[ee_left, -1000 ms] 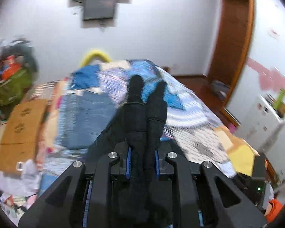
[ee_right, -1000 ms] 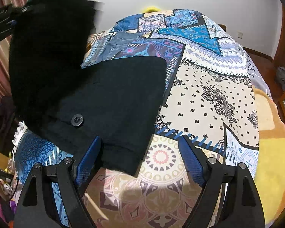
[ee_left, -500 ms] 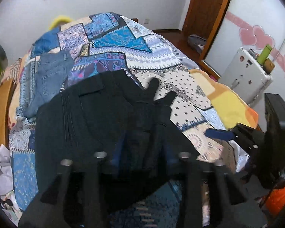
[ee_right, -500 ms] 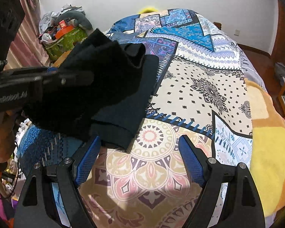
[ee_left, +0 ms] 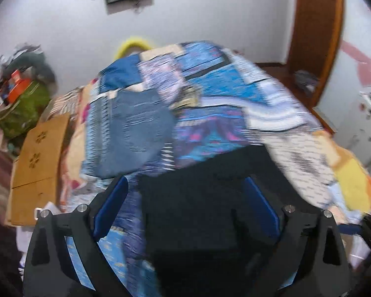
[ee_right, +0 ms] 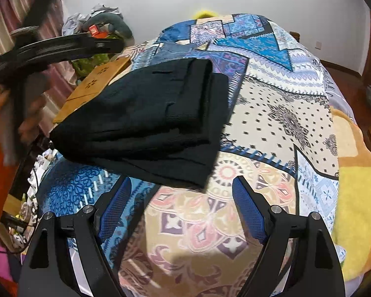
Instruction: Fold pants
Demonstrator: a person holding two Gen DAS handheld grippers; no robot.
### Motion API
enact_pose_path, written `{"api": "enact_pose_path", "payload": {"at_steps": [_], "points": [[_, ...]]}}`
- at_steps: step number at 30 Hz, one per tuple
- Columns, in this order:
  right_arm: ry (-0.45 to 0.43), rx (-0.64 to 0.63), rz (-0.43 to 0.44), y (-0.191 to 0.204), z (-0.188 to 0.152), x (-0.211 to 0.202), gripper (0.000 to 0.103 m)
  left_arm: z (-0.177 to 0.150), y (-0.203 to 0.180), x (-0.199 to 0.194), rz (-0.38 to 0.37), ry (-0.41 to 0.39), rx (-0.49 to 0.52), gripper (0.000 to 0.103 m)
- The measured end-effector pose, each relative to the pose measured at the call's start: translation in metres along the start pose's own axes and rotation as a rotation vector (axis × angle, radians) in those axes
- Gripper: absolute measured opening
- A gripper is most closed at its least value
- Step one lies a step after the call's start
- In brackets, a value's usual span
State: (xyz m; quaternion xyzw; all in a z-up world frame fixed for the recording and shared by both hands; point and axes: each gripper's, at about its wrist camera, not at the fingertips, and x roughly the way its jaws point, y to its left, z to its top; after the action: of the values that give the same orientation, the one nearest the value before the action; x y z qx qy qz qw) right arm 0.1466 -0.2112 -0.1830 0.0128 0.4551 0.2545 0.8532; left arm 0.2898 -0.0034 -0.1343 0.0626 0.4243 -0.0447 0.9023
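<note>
A: Where are the pants (ee_right: 146, 126)?
B: Folded in a stack on the bed (ee_right: 279, 113), so probably finished
A: And the grippers?
B: Left gripper (ee_left: 188, 198) and right gripper (ee_right: 183, 198) both spread apart, holding nothing, likely just let go

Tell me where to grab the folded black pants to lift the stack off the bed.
Probably grip the near edge of the black pants, coming in low from the front with the right gripper. The layers end there on the bedspread, so open jaws could likely pinch them all together.
</note>
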Motion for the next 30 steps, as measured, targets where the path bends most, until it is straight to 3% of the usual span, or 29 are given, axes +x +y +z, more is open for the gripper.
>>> {"api": "enact_pose_path", "payload": {"at_steps": [4, 11, 16, 23, 30], "points": [[0.004, 0.000, 0.010, 0.003, 0.006, 0.008, 0.081, 0.011, 0.038, 0.049, 0.085, 0.097, -0.034, 0.096], [0.019, -0.008, 0.007, 0.001, 0.018, 0.021, 0.081, 0.016, 0.066, 0.117, 0.055, 0.230, -0.083, 0.096], [0.029, -0.001, 0.029, -0.005, 0.027, 0.028, 0.081, -0.002, 0.059, 0.153, 0.044, 0.325, 0.015, 0.098], [0.021, -0.010, -0.033, -0.013, 0.031, 0.022, 0.081, -0.036, 0.077, 0.130, 0.078, 0.333, 0.044, 0.098], [-0.025, 0.030, -0.081, -0.024, 0.029, -0.002, 0.081, -0.080, 0.084, 0.078, 0.064, 0.338, 0.015, 0.098]]}}
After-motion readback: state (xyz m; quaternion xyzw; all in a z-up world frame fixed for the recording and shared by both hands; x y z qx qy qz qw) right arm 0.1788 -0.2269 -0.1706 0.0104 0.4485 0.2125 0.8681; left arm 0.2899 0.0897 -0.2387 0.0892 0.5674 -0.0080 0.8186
